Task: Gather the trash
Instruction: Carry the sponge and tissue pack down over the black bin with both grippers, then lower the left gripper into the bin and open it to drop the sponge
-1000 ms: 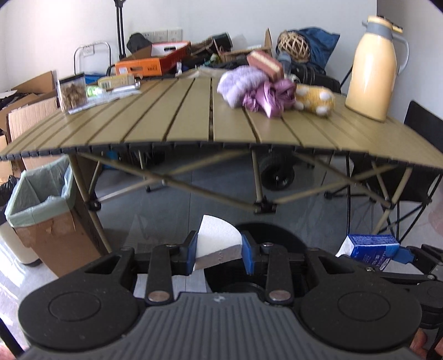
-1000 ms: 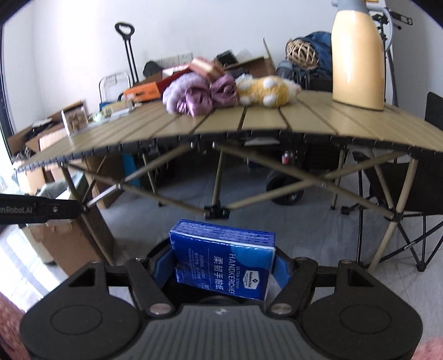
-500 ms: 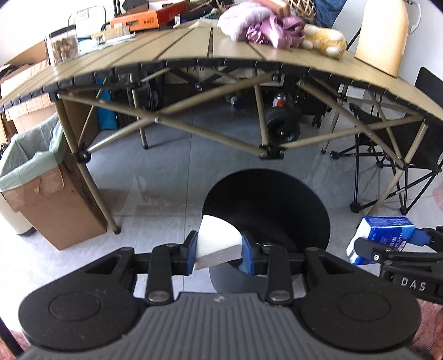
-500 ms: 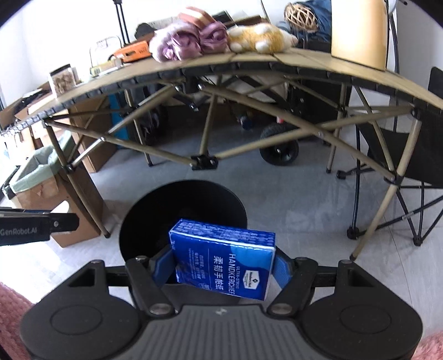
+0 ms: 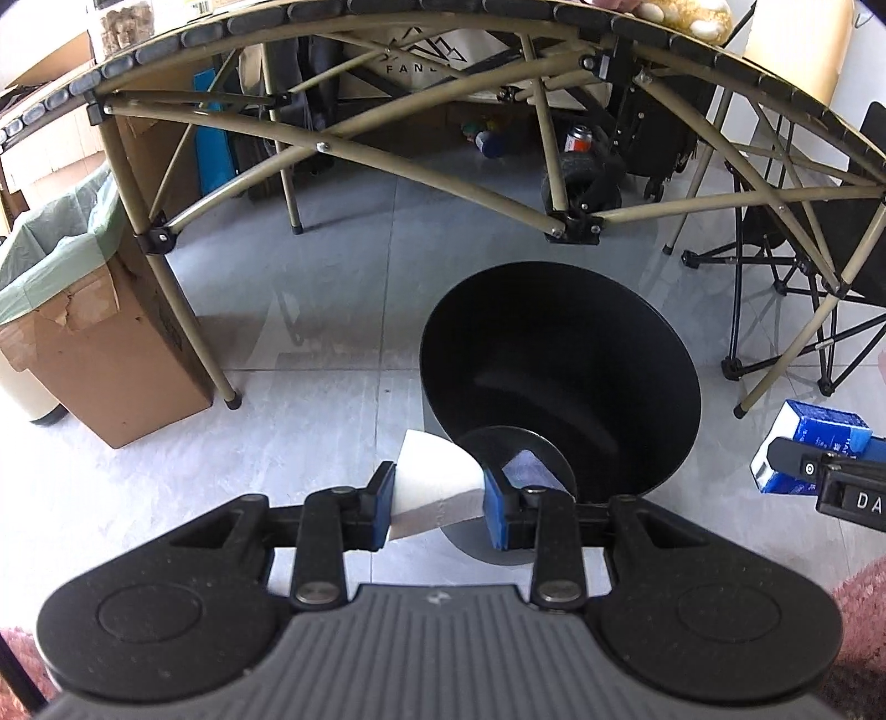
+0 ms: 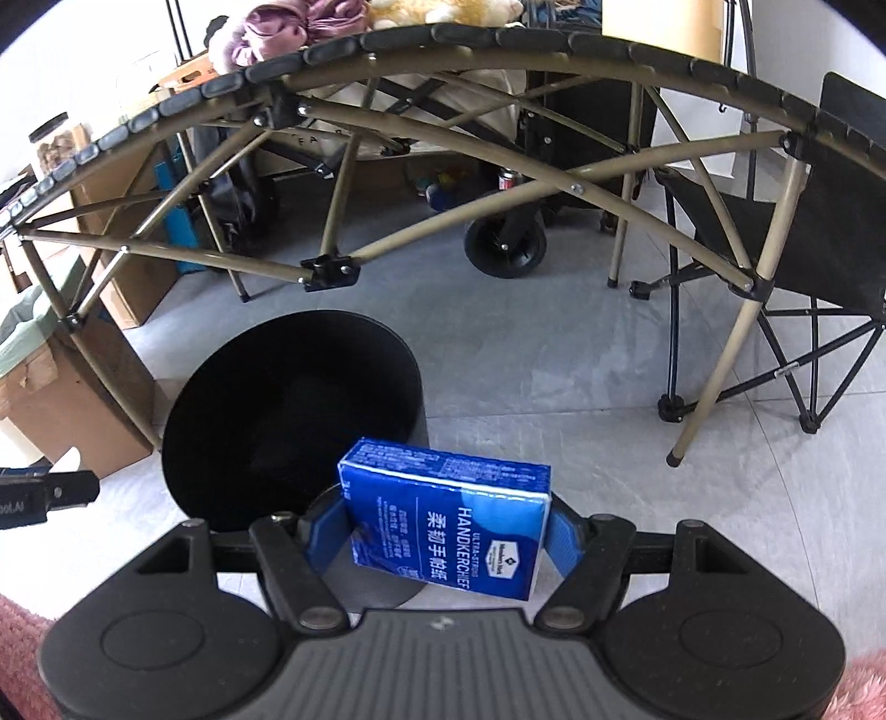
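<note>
My left gripper (image 5: 438, 505) is shut on a white folded paper (image 5: 432, 487), held just above the near left rim of a black round bin (image 5: 559, 354) that stands on the floor. A scrap of pale paper lies at the bin's bottom. My right gripper (image 6: 443, 531) is shut on a blue handkerchief pack (image 6: 448, 526), held to the right of the same black bin (image 6: 288, 421) and over its near rim. In the left wrist view the blue pack (image 5: 814, 443) and the right gripper's tip show at the far right.
A tan folding table (image 5: 443, 22) arches overhead, with crossed legs (image 5: 570, 227) just behind the bin. A cardboard box with a green liner (image 5: 72, 310) stands at the left. A black folding chair (image 6: 803, 238) is at the right, a wheeled cart (image 6: 506, 243) behind.
Both grippers have sunk from table height and tipped down toward the floor. The black bin has come into full view beneath them. Both grips are unchanged.
</note>
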Demonstrator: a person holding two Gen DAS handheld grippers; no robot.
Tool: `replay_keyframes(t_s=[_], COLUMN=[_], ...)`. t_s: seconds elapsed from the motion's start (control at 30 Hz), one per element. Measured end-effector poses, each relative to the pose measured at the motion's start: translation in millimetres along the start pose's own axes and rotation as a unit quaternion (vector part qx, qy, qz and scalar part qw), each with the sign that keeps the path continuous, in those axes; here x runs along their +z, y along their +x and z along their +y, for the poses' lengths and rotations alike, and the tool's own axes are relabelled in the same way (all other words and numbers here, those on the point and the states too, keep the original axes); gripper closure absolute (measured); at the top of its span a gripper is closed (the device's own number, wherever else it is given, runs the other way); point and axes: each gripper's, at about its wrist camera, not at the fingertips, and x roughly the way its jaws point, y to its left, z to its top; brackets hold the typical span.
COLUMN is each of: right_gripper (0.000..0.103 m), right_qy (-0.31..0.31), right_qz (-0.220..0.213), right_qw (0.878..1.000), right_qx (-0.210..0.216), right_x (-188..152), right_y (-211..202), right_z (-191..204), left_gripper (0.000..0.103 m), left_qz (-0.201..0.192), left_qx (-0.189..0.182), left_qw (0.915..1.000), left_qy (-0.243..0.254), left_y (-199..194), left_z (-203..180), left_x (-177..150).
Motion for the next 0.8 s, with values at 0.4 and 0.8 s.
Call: replay_keyframes(t_s=[0.4, 0.8], right_gripper=[0.033, 0.033], right_qy=[0.003, 0.017], right_qz=[0.016, 0.029], right_qw=[1.0, 0.999], right_qx=[-0.005, -0.017], right_x=[4.4, 7.2], right_y=[15.8, 27.9], right_z=[0.1, -5.6], left_gripper=[0.07, 0.07], left_qz=[0.043, 0.075], left_qx=[0.019, 0.014], left_qw=[0.9989, 0.997], left_qy=[-0.001, -0.007], left_y=[25.2, 37.5], left_z=[-3.4, -10.0], left_x=[2.3, 11.0])
